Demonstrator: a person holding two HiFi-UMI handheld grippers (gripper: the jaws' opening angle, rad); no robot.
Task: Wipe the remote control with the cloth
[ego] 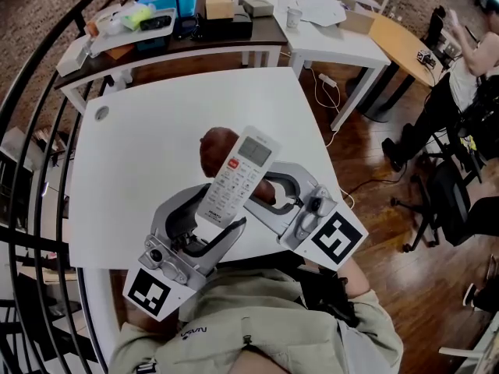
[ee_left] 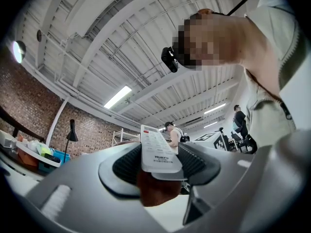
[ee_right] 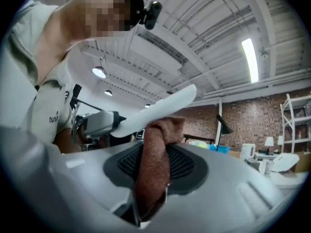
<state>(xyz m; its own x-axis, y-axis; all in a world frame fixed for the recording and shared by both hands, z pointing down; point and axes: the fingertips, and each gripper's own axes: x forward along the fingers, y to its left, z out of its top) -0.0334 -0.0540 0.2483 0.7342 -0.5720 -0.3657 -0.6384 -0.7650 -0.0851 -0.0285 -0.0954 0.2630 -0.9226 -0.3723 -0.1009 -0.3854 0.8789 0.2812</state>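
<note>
Two grippers meet above the near part of the white table (ego: 140,146), both raised off its surface. The left gripper (ego: 207,223) pinches the near end of the remote control (ego: 238,171) between its jaws. The white remote slants away toward the far right, buttons and display facing up (a red button sits just below the display). The right gripper (ego: 267,193) comes in from the right, its jaws clamped on a fold of the brown cloth (ego: 216,148). The cloth lies under the remote. It bulges out past the remote's far left edge and shows again at its right edge, beside the right gripper's jaws. In the right gripper view the top of the cloth touches the remote's plain back. Beyond the white table stand a cluttered dark desk (ego: 265,31) and a smaller white table (ego: 343,41).
</note>
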